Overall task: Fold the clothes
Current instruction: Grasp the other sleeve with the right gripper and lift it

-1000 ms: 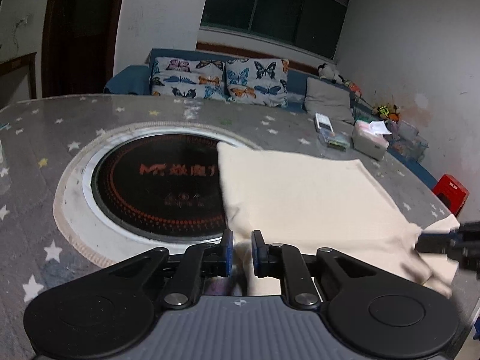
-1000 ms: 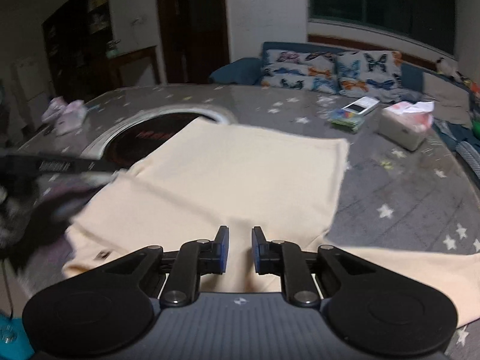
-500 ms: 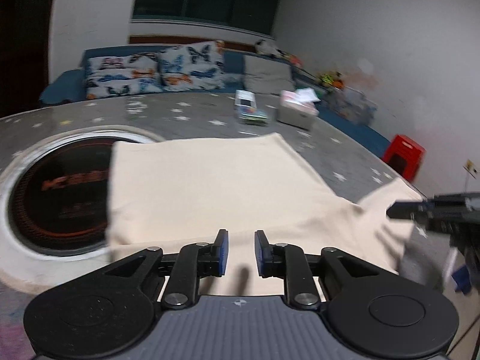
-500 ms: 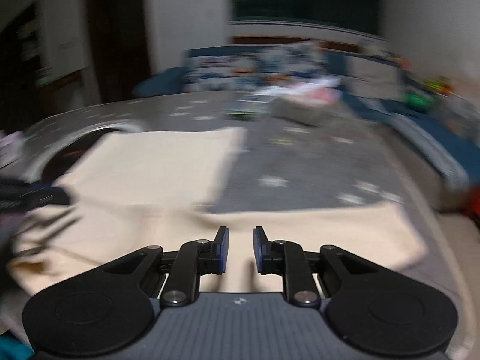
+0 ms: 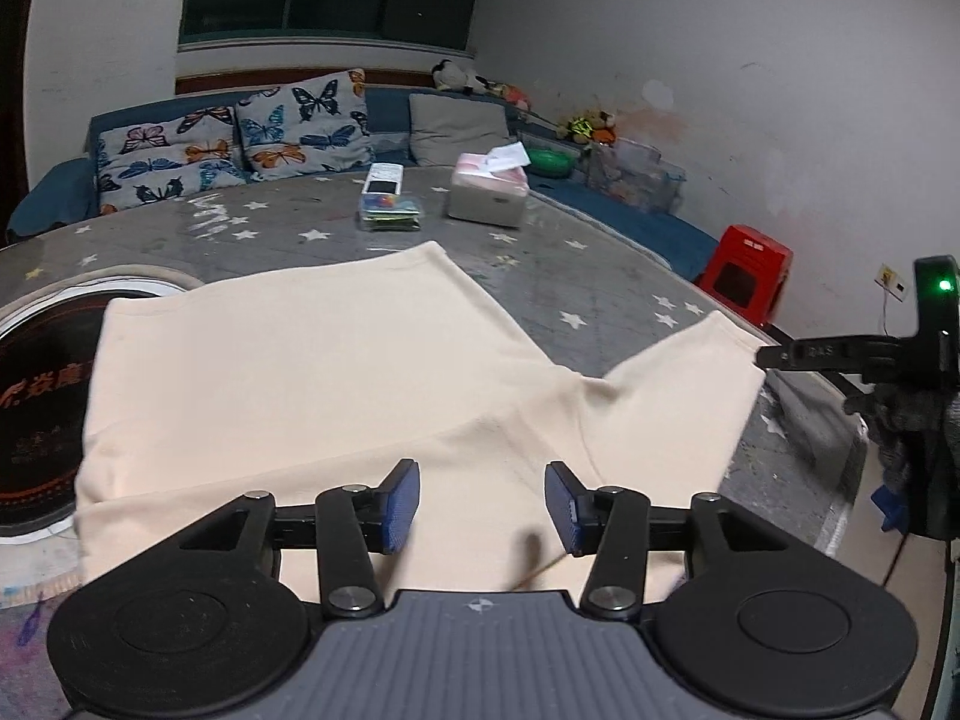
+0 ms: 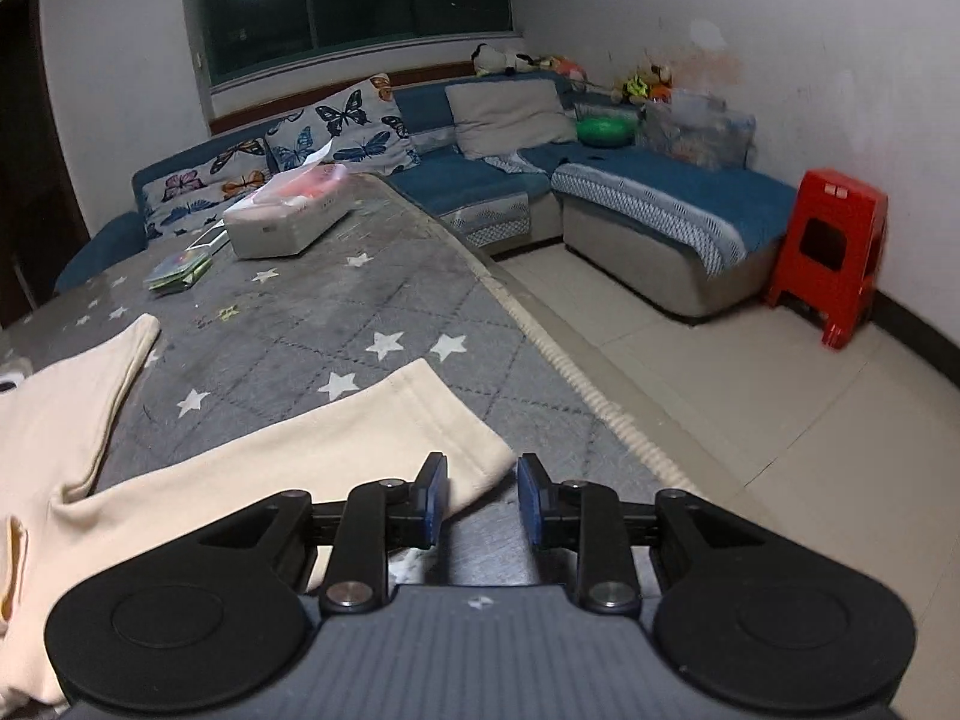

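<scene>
A cream shirt (image 5: 312, 378) lies flat on the grey star-patterned table, one sleeve (image 5: 672, 396) spread out to the right. My left gripper (image 5: 480, 507) is open and empty just above the shirt near the shoulder. In the right wrist view the sleeve (image 6: 312, 468) runs across the table, and my right gripper (image 6: 477, 501) is open over the sleeve's cuff corner, with nothing held. The right gripper also shows at the right edge of the left wrist view (image 5: 840, 354).
A tissue box (image 5: 489, 195) and a small stack with a phone (image 5: 387, 210) stand at the far side. A round black hotplate (image 5: 36, 420) sits in the table at the left. The table's edge (image 6: 576, 384) runs close on the right, with floor, a sofa and a red stool (image 6: 831, 252) beyond.
Both grippers have opened; they were nearly shut before. Both views swung right: the left now looks toward the sleeve, and the right moved out to the cuff at the table's edge.
</scene>
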`<control>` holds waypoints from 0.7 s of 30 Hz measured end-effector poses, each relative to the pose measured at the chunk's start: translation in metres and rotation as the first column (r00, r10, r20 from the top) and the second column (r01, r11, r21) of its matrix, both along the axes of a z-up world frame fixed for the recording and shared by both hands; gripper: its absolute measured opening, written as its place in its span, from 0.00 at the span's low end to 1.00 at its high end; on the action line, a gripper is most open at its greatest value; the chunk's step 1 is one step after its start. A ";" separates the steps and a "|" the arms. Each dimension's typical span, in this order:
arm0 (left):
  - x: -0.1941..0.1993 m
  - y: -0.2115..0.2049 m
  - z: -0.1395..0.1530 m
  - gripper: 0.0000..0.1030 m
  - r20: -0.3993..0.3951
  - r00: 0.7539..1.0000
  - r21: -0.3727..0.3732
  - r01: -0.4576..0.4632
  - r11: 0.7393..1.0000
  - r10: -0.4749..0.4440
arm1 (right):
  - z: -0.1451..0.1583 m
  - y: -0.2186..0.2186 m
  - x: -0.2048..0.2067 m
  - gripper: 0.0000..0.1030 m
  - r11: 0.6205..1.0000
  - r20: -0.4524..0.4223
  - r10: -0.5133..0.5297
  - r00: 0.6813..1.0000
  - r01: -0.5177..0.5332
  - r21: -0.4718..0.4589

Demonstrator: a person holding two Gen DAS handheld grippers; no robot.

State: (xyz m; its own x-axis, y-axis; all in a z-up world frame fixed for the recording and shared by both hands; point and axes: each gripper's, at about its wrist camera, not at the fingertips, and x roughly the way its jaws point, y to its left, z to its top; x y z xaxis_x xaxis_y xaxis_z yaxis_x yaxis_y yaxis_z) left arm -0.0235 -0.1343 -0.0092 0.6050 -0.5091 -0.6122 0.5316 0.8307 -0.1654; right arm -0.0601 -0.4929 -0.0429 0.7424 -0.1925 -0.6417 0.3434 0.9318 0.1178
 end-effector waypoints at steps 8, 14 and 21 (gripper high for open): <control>-0.002 -0.012 -0.005 0.50 -0.014 0.999 0.016 0.031 0.999 -0.031 | 0.001 -0.005 -0.003 0.04 0.999 0.053 -0.014 0.998 0.011 0.041; -0.006 -0.028 -0.011 0.50 -0.005 0.997 0.040 0.075 0.996 -0.074 | 0.037 0.009 -0.017 0.04 0.999 0.159 0.041 0.986 -0.045 0.020; -0.010 -0.038 -0.015 0.54 0.039 0.995 0.079 0.093 0.993 -0.096 | 0.092 0.042 -0.021 0.04 0.982 0.272 0.185 0.944 -0.191 -0.005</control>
